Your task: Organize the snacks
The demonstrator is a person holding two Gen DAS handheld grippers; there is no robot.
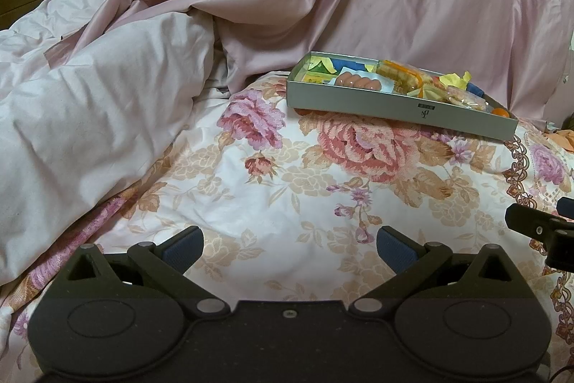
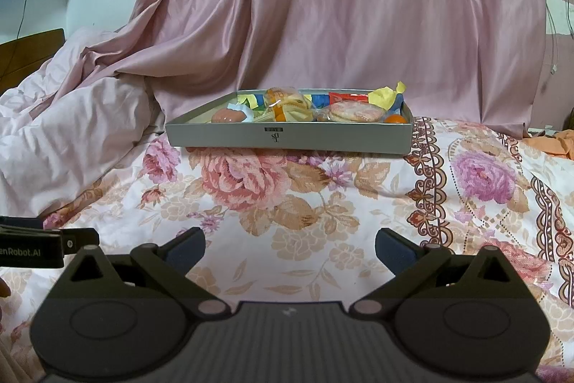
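Your left gripper (image 1: 290,252) is spread wide and holds nothing. Your right gripper (image 2: 290,250) is spread wide too, with nothing in it. Both hang over the flowery bedspread (image 2: 287,203). Farther off, the gray tray (image 2: 290,137) sits on the bedspread, full of snacks (image 2: 353,112). Behind it hangs a pink sheet (image 2: 340,6).

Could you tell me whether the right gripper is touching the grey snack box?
Apart. The right wrist view shows the right gripper open, with floral bedspread between it and the grey snack box.
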